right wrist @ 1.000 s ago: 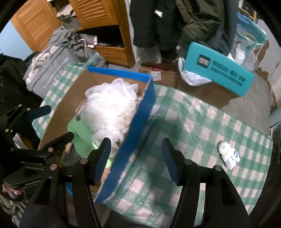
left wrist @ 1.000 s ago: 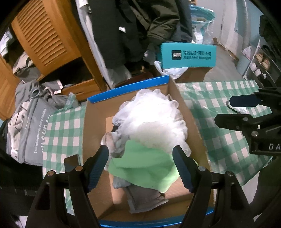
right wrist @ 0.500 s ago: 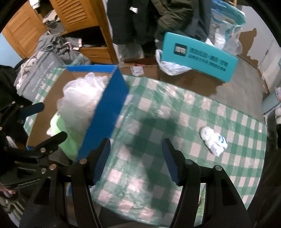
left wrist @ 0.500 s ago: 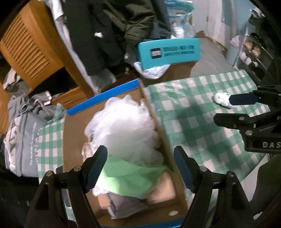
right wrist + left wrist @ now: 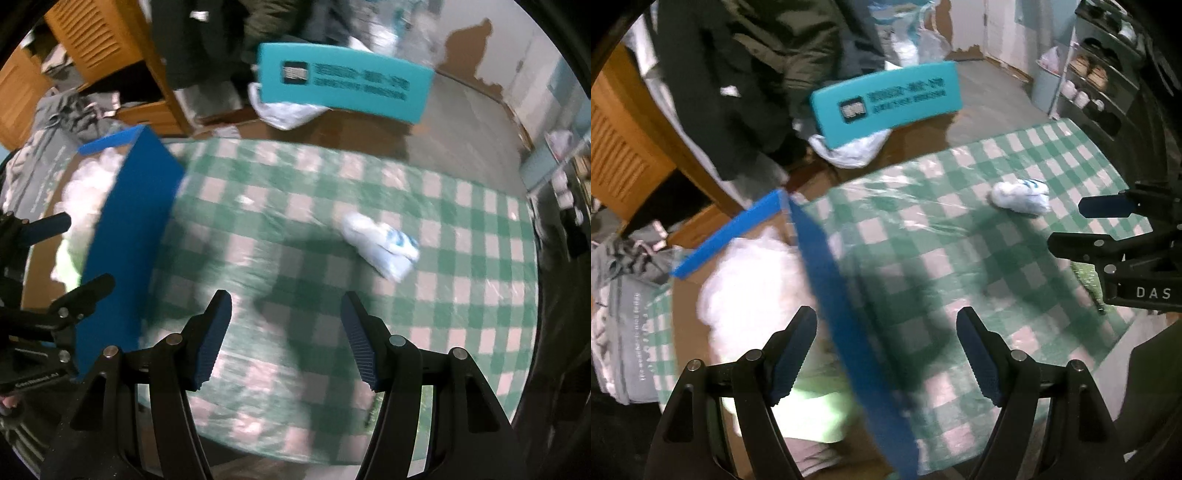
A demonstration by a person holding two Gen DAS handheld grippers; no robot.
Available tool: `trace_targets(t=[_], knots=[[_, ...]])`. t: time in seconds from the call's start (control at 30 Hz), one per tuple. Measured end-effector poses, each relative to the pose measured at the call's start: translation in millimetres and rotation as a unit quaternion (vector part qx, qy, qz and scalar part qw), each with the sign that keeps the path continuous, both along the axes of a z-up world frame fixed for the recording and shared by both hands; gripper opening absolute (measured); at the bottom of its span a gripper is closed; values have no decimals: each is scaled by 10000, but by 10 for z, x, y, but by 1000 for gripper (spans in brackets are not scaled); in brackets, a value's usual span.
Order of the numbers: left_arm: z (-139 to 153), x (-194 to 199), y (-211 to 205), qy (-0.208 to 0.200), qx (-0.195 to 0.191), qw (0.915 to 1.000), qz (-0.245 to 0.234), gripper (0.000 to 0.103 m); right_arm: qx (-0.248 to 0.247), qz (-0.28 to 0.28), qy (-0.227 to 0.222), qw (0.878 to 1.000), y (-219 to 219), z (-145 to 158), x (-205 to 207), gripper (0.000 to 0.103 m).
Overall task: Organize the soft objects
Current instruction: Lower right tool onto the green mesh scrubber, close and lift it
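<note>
Progress looks well advanced, with one piece still out. Nearest in both wrist views, the left gripper point(image 5: 886, 354) and the right gripper point(image 5: 286, 339) both stand with jaws apart and nothing between them, pointing steeply down at the green-checked tablecloth point(image 5: 295, 229). The left gripper straddles the blue right wall of the cardboard box point(image 5: 842, 314) at the left of the table. Inside the box lie a light green cloth point(image 5: 820, 410), a grey fabric piece point(image 5: 812, 454) at the near end, and beyond them a white mesh bath pouf point(image 5: 753, 288); these I judge as already sorted. Farther out and to the right, well apart from the box, a white-and-blue rolled sock bundle point(image 5: 382, 247) lies alone on the tablecloth. It seems the last soft object to collect, and neither gripper touches it yet.
</note>
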State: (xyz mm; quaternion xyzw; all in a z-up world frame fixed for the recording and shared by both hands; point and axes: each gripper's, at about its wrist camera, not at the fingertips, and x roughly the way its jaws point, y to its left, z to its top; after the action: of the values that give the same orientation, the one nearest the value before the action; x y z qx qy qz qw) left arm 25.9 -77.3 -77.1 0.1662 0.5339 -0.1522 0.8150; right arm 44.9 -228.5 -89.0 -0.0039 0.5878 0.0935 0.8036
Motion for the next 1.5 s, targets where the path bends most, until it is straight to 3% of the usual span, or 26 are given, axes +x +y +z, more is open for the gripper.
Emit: trace_targets(t=[0.13, 0.5, 1.17, 1.4, 1.47, 1.5], knots=[[-93, -4, -198, 177, -106, 9997, -107, 79, -94, -322, 139, 9993, -351, -155, -69, 61], [-264, -30, -633, 231, 53, 9991, -352, 80, -227, -871, 513, 9946, -964, -517, -306, 61], [-832, -89, -993, 557, 523, 9954, -583, 80, -345, -973, 1231, 9870, -1207, -1181, -453, 61], [-898, -49, -1044, 621, 520, 9950, -578, 80, -447, -884, 1099, 9890, -1197, -1208, -486, 62], [-914, -35, -1058, 655, 502, 9949, -574, 80, -512, -838, 1071, 9894, -1165, -1208, -504, 59], [-925, -27, -1067, 674, 496, 9948, -574, 80, -551, -824, 1061, 9894, -1141, -1203, -528, 52]])
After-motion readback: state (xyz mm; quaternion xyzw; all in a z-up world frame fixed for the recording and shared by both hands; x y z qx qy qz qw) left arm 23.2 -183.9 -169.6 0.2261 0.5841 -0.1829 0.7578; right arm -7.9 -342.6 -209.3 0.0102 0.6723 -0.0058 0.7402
